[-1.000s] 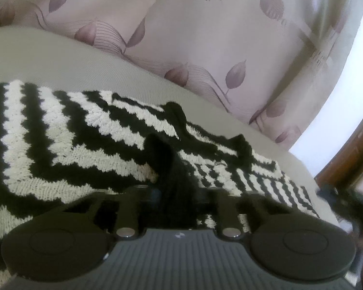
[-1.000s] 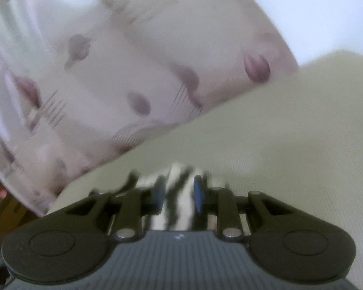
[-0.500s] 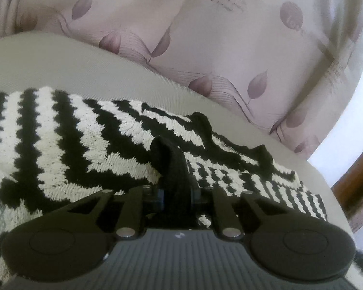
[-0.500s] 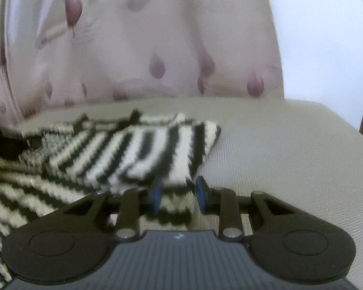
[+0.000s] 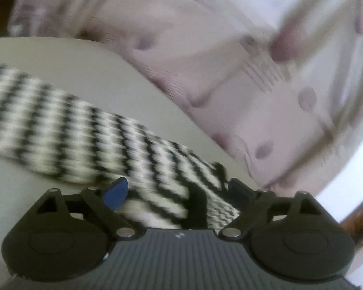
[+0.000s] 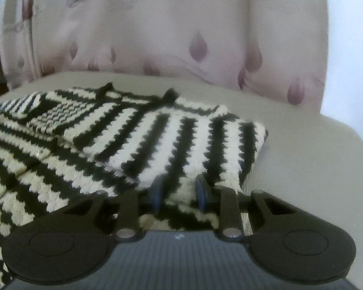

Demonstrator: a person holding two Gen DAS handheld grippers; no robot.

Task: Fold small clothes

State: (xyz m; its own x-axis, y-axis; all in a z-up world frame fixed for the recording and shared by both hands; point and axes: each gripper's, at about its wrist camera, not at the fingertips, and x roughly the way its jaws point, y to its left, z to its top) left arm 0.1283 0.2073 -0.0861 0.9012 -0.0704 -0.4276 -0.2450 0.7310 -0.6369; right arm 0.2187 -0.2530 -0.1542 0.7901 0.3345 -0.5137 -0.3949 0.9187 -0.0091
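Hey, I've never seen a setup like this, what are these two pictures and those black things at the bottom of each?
Each picture comes from a camera on a hand-held two-finger gripper, looking forward along its fingers; a person carries one in each hand. The black shapes are the grippers themselves. A black-and-white striped knit garment lies on a pale grey cushioned surface, with a leaf-patterned pink curtain behind. The left gripper has just been opening; its jaws stand wide with the knit lying loose between them, in a blurred picture. The right gripper is closed on a fold of the garment's edge.
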